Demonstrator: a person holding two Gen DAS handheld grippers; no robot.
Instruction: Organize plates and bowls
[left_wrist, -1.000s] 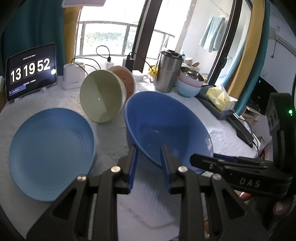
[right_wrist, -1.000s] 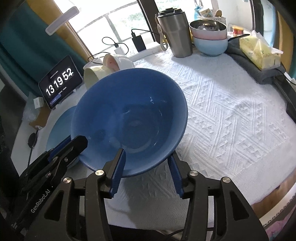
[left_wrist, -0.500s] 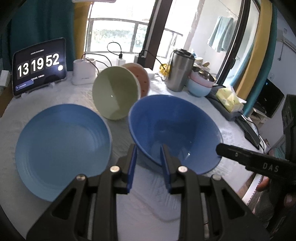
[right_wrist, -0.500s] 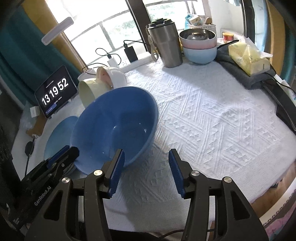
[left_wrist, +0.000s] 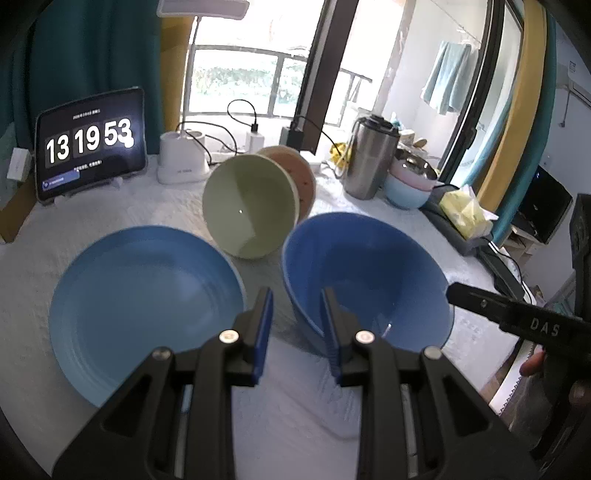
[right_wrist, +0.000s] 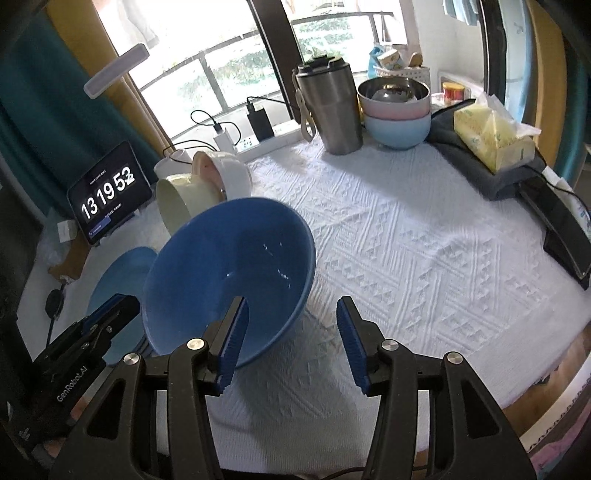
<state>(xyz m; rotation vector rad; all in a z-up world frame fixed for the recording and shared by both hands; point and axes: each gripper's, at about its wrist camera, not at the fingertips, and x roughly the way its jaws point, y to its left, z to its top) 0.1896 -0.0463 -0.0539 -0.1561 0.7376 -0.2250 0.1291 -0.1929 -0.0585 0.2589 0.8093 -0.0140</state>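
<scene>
A deep blue bowl (left_wrist: 369, 273) (right_wrist: 229, 266) hangs tilted over the white cloth. My left gripper (left_wrist: 297, 295) is shut on its near-left rim, one pad inside and one outside. From the right wrist, the left gripper (right_wrist: 118, 306) shows at the bowl's left edge. My right gripper (right_wrist: 291, 301) stands open just right of the bowl and grips nothing. Its left finger overlaps the bowl's near rim in the picture. A flat blue plate (left_wrist: 140, 295) (right_wrist: 118, 273) lies to the bowl's left. Behind it a green bowl (left_wrist: 247, 210) lies on its side against a pink bowl (left_wrist: 299, 170).
At the back stand a tablet clock (left_wrist: 88, 147), a white lamp base (left_wrist: 181, 158), a steel tumbler (right_wrist: 328, 107) and stacked bowls (right_wrist: 397, 110). A tissue pack (right_wrist: 491, 140) lies on dark cloth at the right, by a dark device (right_wrist: 565, 236). White tablecloth (right_wrist: 424, 240) spreads right of the bowl.
The blue bowl has gone left with my left gripper, out from between the right gripper's fingers. The right gripper has drawn back from it and stayed open.
</scene>
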